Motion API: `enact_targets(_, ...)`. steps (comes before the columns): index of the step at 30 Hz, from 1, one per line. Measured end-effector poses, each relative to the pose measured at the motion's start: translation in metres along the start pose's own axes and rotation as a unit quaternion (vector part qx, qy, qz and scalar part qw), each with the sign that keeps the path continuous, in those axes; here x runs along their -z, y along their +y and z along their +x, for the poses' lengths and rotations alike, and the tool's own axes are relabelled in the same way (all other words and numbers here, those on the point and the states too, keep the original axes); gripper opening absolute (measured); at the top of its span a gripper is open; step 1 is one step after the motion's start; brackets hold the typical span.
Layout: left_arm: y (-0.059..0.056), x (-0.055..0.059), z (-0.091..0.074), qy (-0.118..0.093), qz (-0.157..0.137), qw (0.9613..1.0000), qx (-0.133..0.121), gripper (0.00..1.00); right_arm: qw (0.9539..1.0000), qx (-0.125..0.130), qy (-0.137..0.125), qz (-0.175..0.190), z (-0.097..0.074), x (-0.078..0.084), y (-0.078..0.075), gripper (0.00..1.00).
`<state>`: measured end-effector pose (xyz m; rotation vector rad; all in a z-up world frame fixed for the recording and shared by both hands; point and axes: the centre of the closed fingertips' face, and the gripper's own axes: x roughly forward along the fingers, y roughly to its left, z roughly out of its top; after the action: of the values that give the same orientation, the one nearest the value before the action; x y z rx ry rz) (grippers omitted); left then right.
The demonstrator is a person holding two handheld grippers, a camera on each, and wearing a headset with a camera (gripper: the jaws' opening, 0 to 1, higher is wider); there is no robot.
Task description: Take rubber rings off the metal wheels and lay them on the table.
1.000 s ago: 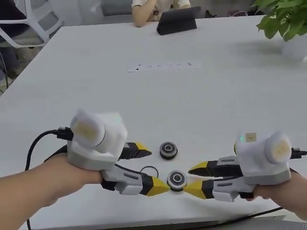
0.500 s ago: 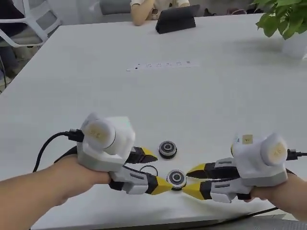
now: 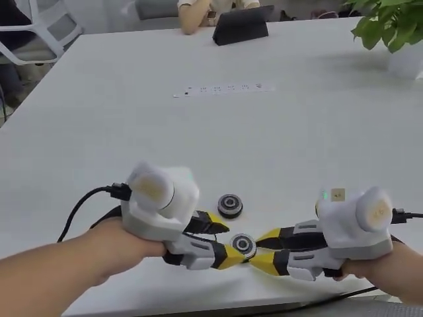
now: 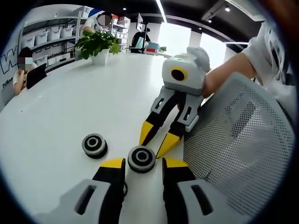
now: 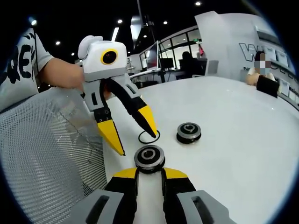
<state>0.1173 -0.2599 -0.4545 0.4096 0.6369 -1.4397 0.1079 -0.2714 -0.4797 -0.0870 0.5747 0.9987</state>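
Progress is looking early: one black rubber ring [image 5: 149, 136] is lying loose on the table [image 3: 297, 132], at mid-frame in the right gripper view. I am bracketing the near wheel [image 3: 242, 245], bottom centre of the head view, with my left gripper [image 5: 138, 143] and right gripper [image 4: 153, 146], both spread and pinching nothing. That wheel and the far wheel [image 3: 230, 205] are both showing dark rims, so I judge most of the stripping is left.

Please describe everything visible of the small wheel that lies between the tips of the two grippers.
The small round metal wheel has a shiny silver hub with a dark centre hole, inside a black outer band that looks like rubber. It lies flat on the white table, near its front edge. The yellow tips of the left gripper and the right gripper flank it from opposite sides; contact is unclear.
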Motion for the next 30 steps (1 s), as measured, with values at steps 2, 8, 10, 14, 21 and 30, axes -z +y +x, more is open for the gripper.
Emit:
enact_targets(2,-0.001,0.001,0.002,0.002,0.001,1.0000,0.001,0.24,1.0000,0.001,0.000,-0.001,0.000,0.000,-0.001,0.15)
enact_targets(8,-0.001,0.002,0.007,0.005,0.006,1.0000,0.003,0.21,1.0000,0.004,-0.004,0.001,0.000,0.000,-0.001,0.14)
enact_targets(10,0.000,0.002,0.007,0.005,0.008,1.0000,0.002,0.19,1.0000,0.004,-0.004,0.002,0.000,0.000,-0.001,0.14)
enact_targets(14,0.001,0.000,0.008,0.003,0.010,0.9999,-0.001,0.15,1.0000,0.005,-0.006,0.003,0.000,0.000,-0.001,0.14)
enact_targets(21,0.001,0.000,0.010,0.007,0.050,0.9986,-0.013,0.09,0.9999,0.007,-0.008,0.002,0.000,0.000,-0.001,0.14)
enact_targets(30,0.002,0.000,0.013,0.008,0.081,0.9964,-0.020,0.08,0.9999,0.010,-0.009,0.003,0.000,0.000,-0.001,0.14)
